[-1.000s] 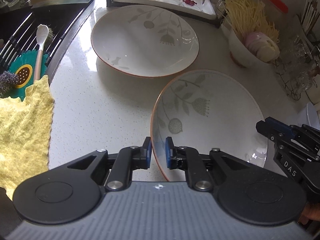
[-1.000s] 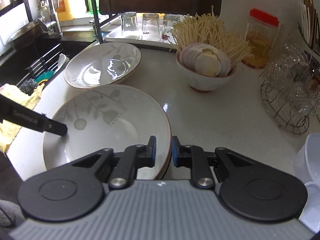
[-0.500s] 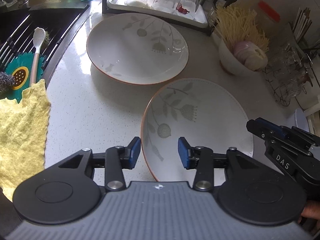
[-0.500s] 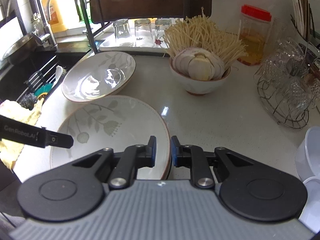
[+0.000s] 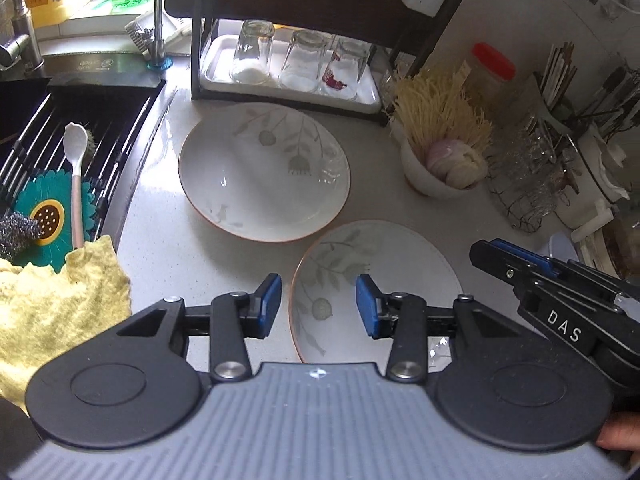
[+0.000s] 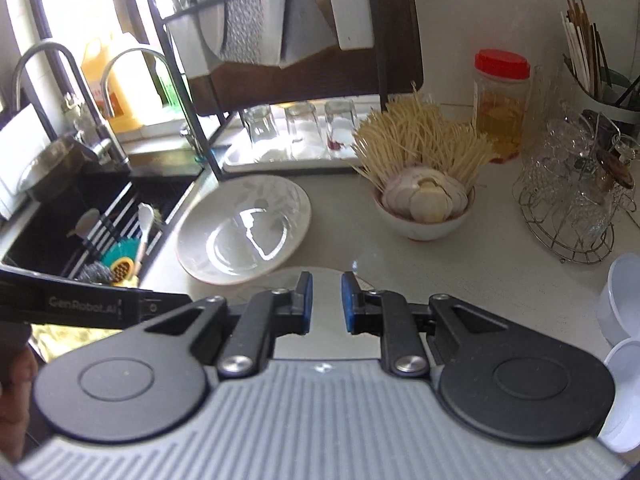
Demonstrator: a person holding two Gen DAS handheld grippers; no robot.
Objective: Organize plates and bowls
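Left wrist view: the left tool (image 5: 318, 300), its jaws just opened wide and gripping nothing, hangs above the left rim of the nearer white leaf-patterned ceramic plate (image 5: 384, 272), which lies flat on the bench. A second matching plate (image 5: 264, 172) lies just beyond.

Right wrist view: the right tool (image 6: 324, 300) is narrow, with no rim seen pinched. There are two plates and one white bowl (image 6: 424, 224).

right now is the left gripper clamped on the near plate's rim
No, the left gripper stands open, its blue pads clear of the near plate rim.
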